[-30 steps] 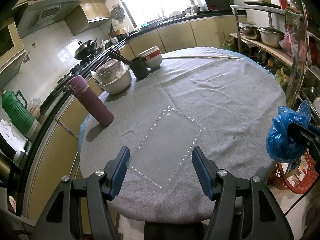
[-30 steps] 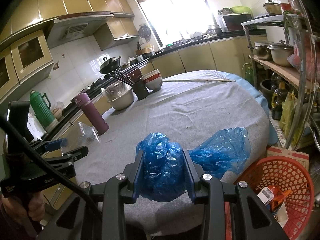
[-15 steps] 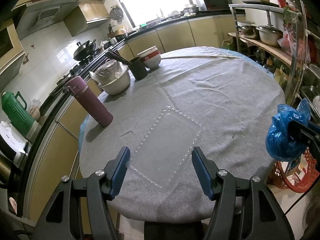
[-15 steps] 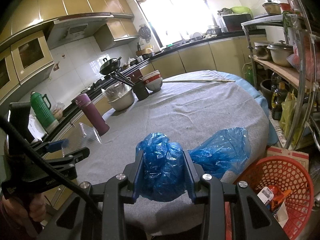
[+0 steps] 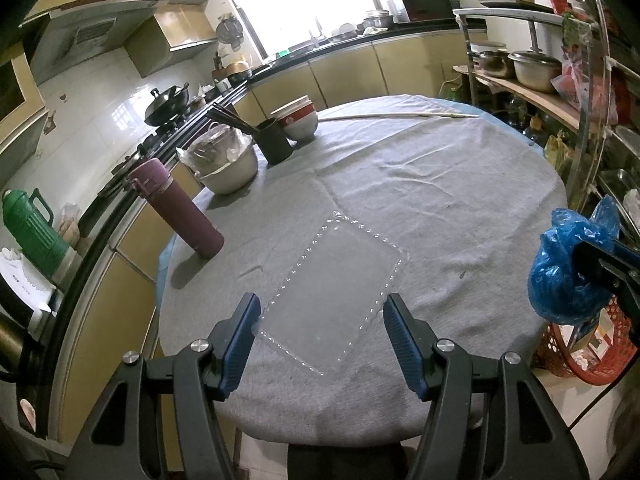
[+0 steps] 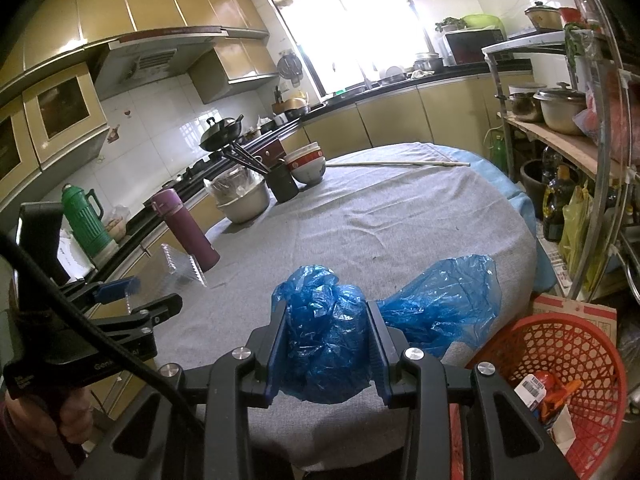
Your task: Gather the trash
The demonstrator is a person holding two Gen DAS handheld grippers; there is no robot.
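Note:
My left gripper [image 5: 320, 304] is shut on a clear plastic tray [image 5: 340, 272]; both blue pads press its long edges near the table's front edge. In the right wrist view the tray [image 6: 180, 266] tilts up out of the left gripper [image 6: 148, 294], clear of the cloth. My right gripper [image 6: 326, 312] is shut on a crumpled blue plastic bag [image 6: 324, 344], and a loose part of the bag trails to the right over the table's rim. Seen from the left wrist, that bag [image 5: 568, 280] hangs at the far right above a red basket [image 5: 580, 356].
The round table [image 6: 380, 220] has a grey cloth. At its far left stand a purple flask [image 5: 180, 208], a metal bowl [image 5: 228, 164], a dark cup with chopsticks [image 5: 274, 140] and stacked bowls [image 5: 298, 120]. The red basket [image 6: 568, 352] on the floor holds packaging. A shelf rack [image 6: 560, 136] is right.

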